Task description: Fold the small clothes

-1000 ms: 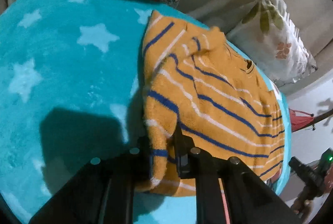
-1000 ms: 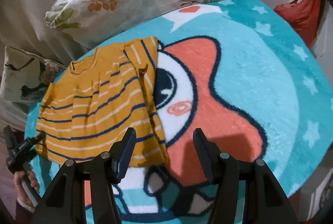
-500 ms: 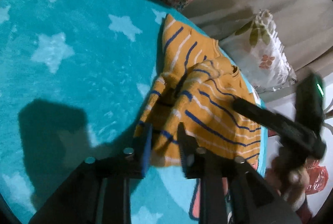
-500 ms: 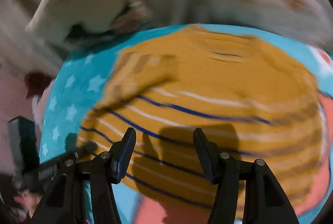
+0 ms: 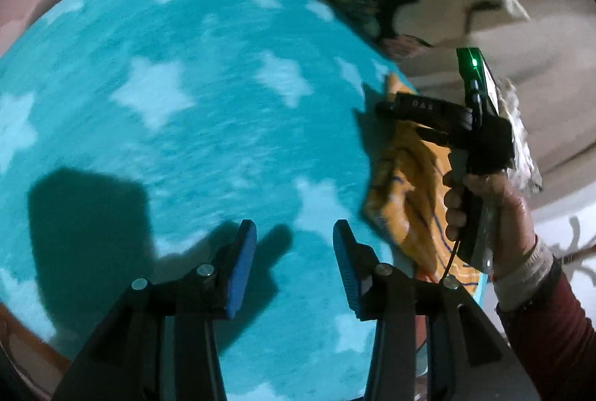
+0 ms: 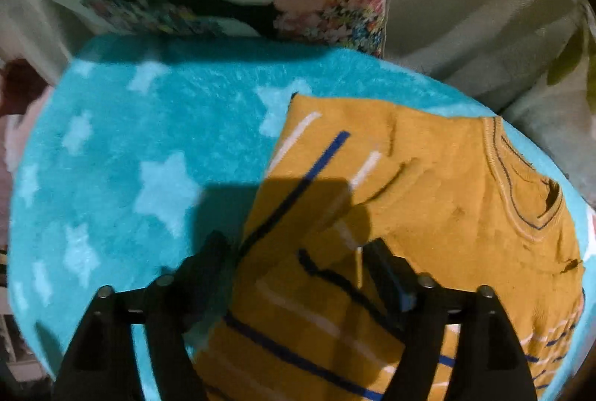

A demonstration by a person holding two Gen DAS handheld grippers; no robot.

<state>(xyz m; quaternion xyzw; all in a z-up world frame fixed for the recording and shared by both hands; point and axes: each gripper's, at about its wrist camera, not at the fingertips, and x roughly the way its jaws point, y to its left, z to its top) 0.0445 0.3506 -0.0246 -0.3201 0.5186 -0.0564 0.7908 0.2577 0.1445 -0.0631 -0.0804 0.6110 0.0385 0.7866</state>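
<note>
The turquoise star-print blanket (image 5: 178,125) covers the whole work surface and fills most of both views; pale stars are scattered across its pile, and in the right wrist view it (image 6: 123,155) carries the shadow of the tool.

Beyond its far edge stand cushions: a floral-print cushion (image 6: 335,6) with a dark patch, and beside it a plain beige one (image 6: 484,10).

The mustard striped sweater (image 6: 428,207) lies on the blanket, toward the right side of the right wrist view. Its ribbed neckline points to the right edge, and one sleeve is folded over the body, with blue and white stripes running across it at an angle. In the left wrist view only a rumpled part of the garment (image 5: 406,192) shows, at the blanket's right edge.

The person's right hand (image 5: 484,203) grips the handle of the right gripper (image 5: 387,107), which reaches over the sweater; a green light shows on its housing. From the right wrist view, the right gripper (image 6: 298,263) has its jaws spread wide, set down over the folded sleeve edge, the fabric lying between them but not pinched.

The left gripper (image 5: 294,252) hangs above bare blanket, just beside the sweater, jaws well apart and holding nothing. Its blue pads (image 5: 242,270) are plainly visible.
</note>
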